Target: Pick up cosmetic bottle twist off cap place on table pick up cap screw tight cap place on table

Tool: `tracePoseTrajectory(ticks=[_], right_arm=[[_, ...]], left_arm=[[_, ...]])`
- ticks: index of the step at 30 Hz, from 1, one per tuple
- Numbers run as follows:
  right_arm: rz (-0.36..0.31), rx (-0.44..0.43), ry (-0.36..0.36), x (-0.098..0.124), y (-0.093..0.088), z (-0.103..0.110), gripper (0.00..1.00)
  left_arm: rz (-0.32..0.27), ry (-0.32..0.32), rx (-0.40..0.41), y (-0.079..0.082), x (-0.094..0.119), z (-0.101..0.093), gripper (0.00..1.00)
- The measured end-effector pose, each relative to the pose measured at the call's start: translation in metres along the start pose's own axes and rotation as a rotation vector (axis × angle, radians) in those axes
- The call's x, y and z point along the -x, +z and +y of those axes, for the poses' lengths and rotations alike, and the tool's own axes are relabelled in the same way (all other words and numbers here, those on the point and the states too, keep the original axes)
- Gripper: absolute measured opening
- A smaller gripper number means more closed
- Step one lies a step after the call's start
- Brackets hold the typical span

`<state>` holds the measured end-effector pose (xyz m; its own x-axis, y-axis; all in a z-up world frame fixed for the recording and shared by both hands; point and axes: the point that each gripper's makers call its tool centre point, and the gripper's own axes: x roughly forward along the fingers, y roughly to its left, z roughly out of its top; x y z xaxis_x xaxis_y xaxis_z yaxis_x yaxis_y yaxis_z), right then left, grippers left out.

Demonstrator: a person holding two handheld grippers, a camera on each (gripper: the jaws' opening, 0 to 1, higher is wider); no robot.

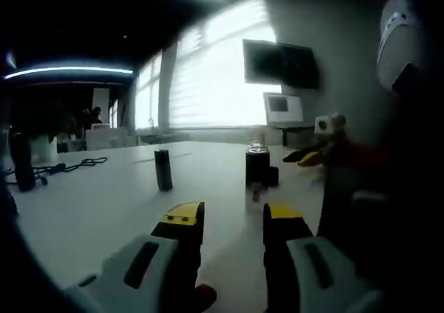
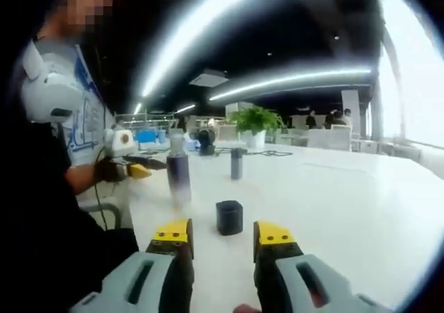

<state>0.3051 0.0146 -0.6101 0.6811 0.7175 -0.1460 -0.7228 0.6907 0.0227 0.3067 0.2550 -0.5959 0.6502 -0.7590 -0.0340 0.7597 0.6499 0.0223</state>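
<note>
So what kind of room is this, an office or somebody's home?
Most likely an open office or meeting space. There is a long white table, a dark wall screen beside wide blinded windows, long ceiling strip lights, and a potted plant at the far end.

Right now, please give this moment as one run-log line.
left gripper open, empty | right gripper open, empty | dark cosmetic bottle upright on white table | small dark cap off, before right gripper

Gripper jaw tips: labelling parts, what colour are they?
Yellow tips on black jaws, clearest in the right gripper view.
</note>
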Motion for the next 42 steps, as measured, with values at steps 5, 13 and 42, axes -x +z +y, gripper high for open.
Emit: tracePoseTrajectory(ticks=[5, 13, 42], right_arm=[[0.001, 0.018, -0.026, 0.01, 0.003, 0.013, 0.27], [-0.039, -0.012, -0.072, 0.02, 0.006, 0.02, 0.27], [-0.039, 0.002, -0.079, 0.019, 0.012, 0.021, 0.27]], left_arm=[[-0.004, 0.035, 0.009, 0.005, 0.013, -0.005, 0.24], [0.006, 0.044, -0.014, 0.009, 0.018, -0.005, 0.24], [0.021, -0.007, 0.02, 0.003, 0.01, -0.013, 0.25]])
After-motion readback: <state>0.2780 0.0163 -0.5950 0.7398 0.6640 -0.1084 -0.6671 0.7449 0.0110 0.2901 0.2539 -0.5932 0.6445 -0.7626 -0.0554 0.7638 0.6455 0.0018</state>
